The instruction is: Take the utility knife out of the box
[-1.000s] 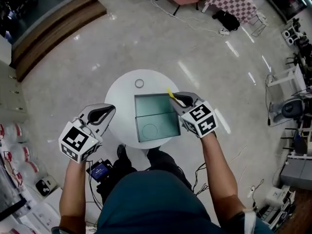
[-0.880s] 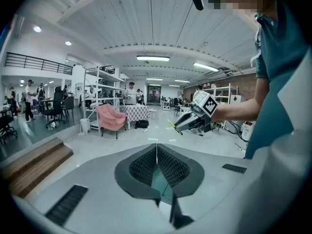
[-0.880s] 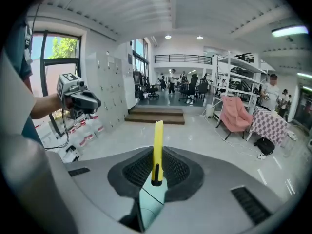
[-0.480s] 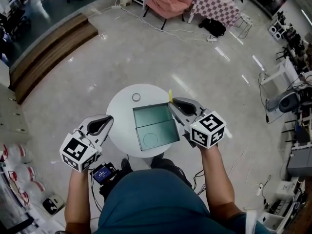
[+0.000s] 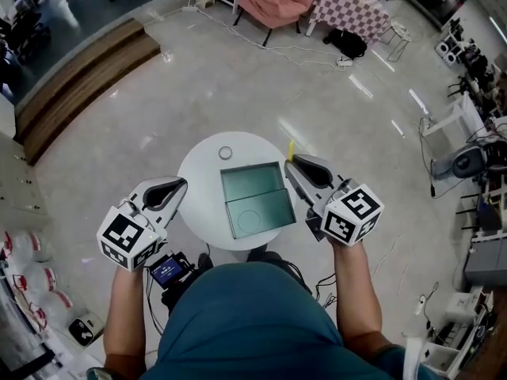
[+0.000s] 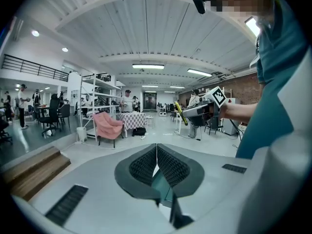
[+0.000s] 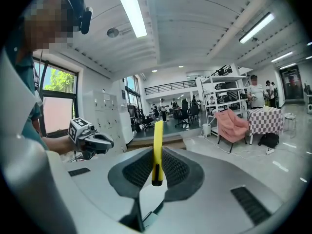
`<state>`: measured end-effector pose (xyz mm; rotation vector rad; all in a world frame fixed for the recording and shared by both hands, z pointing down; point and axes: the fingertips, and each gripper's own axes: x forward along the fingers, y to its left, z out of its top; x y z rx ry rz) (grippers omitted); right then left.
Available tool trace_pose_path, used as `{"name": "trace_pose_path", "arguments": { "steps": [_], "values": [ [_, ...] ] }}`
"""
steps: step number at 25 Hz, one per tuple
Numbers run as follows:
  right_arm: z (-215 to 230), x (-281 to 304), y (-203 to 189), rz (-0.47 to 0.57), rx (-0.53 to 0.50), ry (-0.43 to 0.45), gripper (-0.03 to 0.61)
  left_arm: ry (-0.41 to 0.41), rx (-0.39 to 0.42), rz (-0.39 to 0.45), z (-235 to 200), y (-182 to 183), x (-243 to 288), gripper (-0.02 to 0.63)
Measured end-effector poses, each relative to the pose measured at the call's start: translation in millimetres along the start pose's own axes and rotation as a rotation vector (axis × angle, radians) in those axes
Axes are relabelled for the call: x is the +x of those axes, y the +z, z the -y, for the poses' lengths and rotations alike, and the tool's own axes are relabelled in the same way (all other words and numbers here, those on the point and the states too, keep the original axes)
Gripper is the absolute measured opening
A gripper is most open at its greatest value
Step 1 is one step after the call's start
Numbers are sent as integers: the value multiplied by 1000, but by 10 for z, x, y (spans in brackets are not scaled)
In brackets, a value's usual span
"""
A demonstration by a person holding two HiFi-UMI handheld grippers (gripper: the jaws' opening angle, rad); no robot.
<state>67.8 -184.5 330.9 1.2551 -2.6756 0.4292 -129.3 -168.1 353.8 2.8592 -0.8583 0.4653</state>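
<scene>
With the right gripper [image 5: 295, 163] clamped on the knife [image 5: 291, 148], upright just right of the open box [image 5: 225, 188] and clear of it, hold the clamp firm and lower it onto bare tabletop [image 5: 202, 161]; the left gripper [image 5: 176, 185], jaws together and empty, hangs left.

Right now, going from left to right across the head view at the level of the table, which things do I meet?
left gripper → bare table top → open box → right gripper, shut on the yellow utility knife
</scene>
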Motion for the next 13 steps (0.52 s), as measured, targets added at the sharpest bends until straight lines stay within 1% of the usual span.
{"name": "trace_pose_path", "arguments": {
  "steps": [13],
  "values": [
    [-134,406,-19,-39,-28,5,72,10,-22,3,-337,-159,-144,20]
  ]
}}
